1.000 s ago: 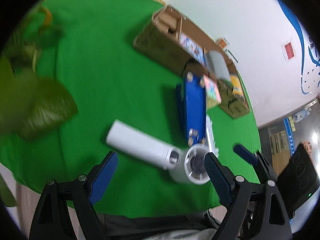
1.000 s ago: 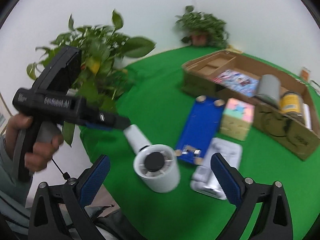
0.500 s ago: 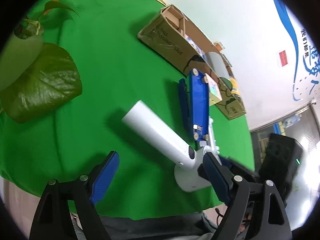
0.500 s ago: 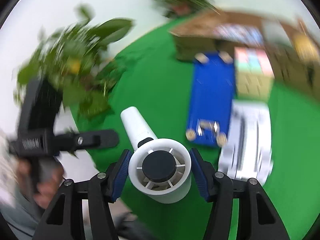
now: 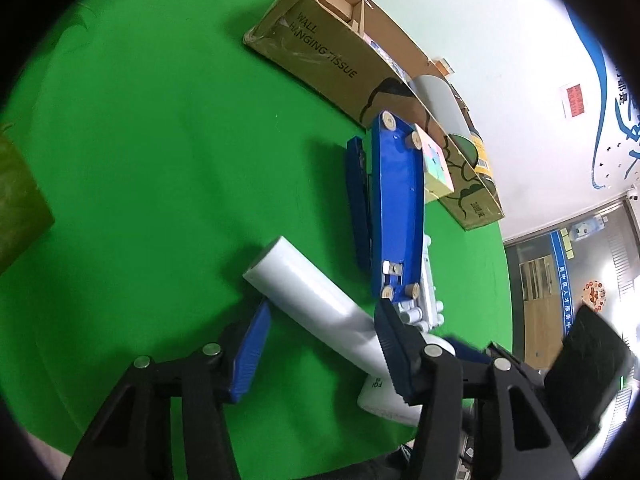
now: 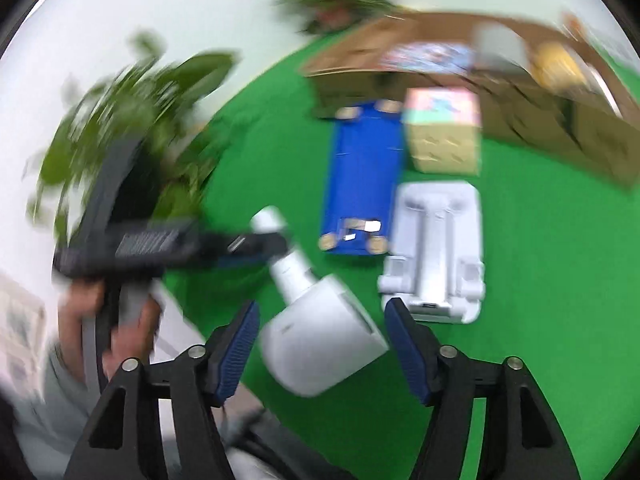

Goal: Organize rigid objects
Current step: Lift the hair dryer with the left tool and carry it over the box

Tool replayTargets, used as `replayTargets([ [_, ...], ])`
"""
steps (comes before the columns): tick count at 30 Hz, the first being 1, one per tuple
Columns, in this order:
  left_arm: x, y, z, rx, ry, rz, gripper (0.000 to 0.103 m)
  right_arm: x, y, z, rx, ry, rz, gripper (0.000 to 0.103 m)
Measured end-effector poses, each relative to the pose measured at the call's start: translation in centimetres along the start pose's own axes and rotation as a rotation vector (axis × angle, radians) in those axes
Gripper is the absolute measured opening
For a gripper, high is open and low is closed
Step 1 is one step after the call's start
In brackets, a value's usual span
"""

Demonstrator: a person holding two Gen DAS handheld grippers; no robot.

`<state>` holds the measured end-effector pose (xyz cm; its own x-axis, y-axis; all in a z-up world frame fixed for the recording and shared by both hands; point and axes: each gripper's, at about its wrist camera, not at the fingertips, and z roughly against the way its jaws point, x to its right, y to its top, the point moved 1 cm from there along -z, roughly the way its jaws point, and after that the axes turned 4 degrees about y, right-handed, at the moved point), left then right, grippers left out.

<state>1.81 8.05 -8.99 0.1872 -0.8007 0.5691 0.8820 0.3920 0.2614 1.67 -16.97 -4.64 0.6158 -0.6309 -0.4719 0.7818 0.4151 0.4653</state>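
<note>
A white hair dryer (image 5: 316, 304) lies on the green table, handle toward the far left. My left gripper (image 5: 320, 344) straddles its handle, jaws narrowed, right pad touching; the left pad seems apart. My right gripper (image 6: 320, 340) flanks the dryer's barrel (image 6: 324, 340) with small gaps on both sides. The right view is blurred. A blue board with wooden wheels (image 5: 396, 216) (image 6: 362, 176) lies beyond, next to a white plastic tray (image 6: 436, 248) and a pastel box (image 6: 442, 132).
A long cardboard box (image 5: 348, 60) (image 6: 520, 92) with several items stands at the table's far side. Leafy plants (image 6: 132, 128) stand at the left edge. The table's front edge is close below both grippers.
My left gripper moved in over the dryer's handle and narrowed. My right gripper, tight on the barrel half a second ago, now shows gaps; the dryer has tipped so its side faces the camera.
</note>
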Motion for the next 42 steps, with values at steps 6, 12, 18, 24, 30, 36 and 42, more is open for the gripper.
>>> replayTargets([
  [6, -0.9, 1.1, 0.0, -0.014, 0.02, 0.01, 0.037, -4.9, -1.5, -1.9, -0.071, 0.06, 0.157, 0.064],
  [12, -0.7, 1.7, 0.0, -0.048, 0.055, -0.028, 0.036, -6.2, -1.5, -5.0, -0.049, -0.059, 0.123, 0.063],
  [18, -0.9, 2.7, -0.2, -0.08, 0.054, 0.001, 0.034, -7.1, -1.5, -5.7, -0.013, -0.117, 0.118, 0.061],
  [24, -0.1, 3.2, 0.0, -0.052, 0.082, -0.042, 0.032, -7.2, -0.8, -5.9, 0.018, -0.134, 0.061, 0.06],
  [30, 2.5, 5.1, 2.2, -0.005, 0.081, -0.108, 0.032, -8.0, 0.8, -4.6, 0.096, -0.155, 0.051, 0.06],
  [36, 7.4, 8.4, 6.9, 0.092, 0.088, -0.225, 0.032, -9.2, 4.6, -0.8, 0.233, -0.163, 0.073, 0.06],
  [42, 14.5, 12.8, 11.7, 0.192, 0.111, -0.387, 0.032, -9.8, 10.0, 3.8, 0.373, -0.19, 0.11, 0.06],
])
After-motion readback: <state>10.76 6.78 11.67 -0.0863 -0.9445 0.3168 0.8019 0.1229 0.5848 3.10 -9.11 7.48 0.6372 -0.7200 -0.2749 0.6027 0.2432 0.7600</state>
